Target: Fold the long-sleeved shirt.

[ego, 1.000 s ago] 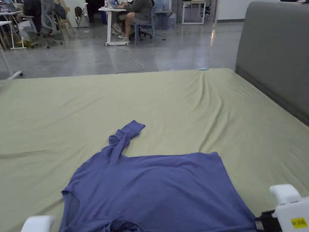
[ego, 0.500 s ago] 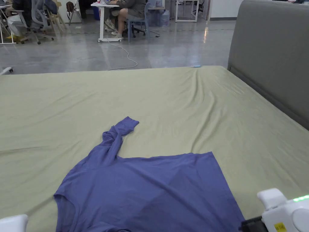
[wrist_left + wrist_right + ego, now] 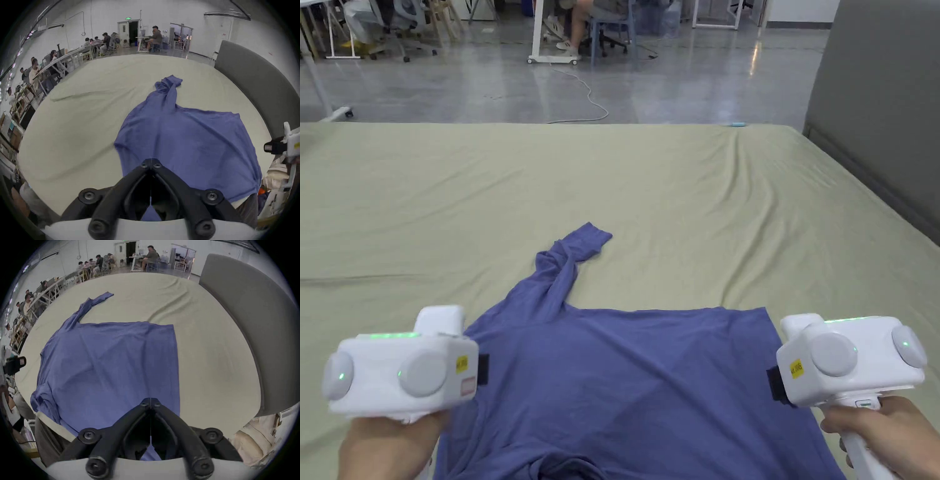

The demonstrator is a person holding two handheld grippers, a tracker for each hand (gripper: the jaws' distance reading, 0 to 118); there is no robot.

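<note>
A blue-purple long-sleeved shirt [image 3: 637, 387] lies spread on the green bed sheet [image 3: 675, 187], hem to the right. One sleeve [image 3: 569, 262] runs twisted toward the far side; cloth bunches at the near edge [image 3: 562, 465]. My left gripper [image 3: 482, 370] hovers at the shirt's left side near the neck. Its jaws are shut tip to tip [image 3: 151, 162] with nothing between them. My right gripper [image 3: 773, 384] hovers by the hem side, also shut and holding nothing [image 3: 150, 401]. The shirt [image 3: 186, 141] lies flat under both [image 3: 110, 363].
A grey padded headboard [image 3: 881, 106] rises along the bed's right edge. Beyond the far edge lies grey floor with a white cable [image 3: 581, 100], desks and seated people. Wrinkled bare sheet stretches left of and beyond the shirt.
Both grippers have come up and forward from the bottom corners to either side of the shirt. The head camera has tilted down. The shirt has not moved.
</note>
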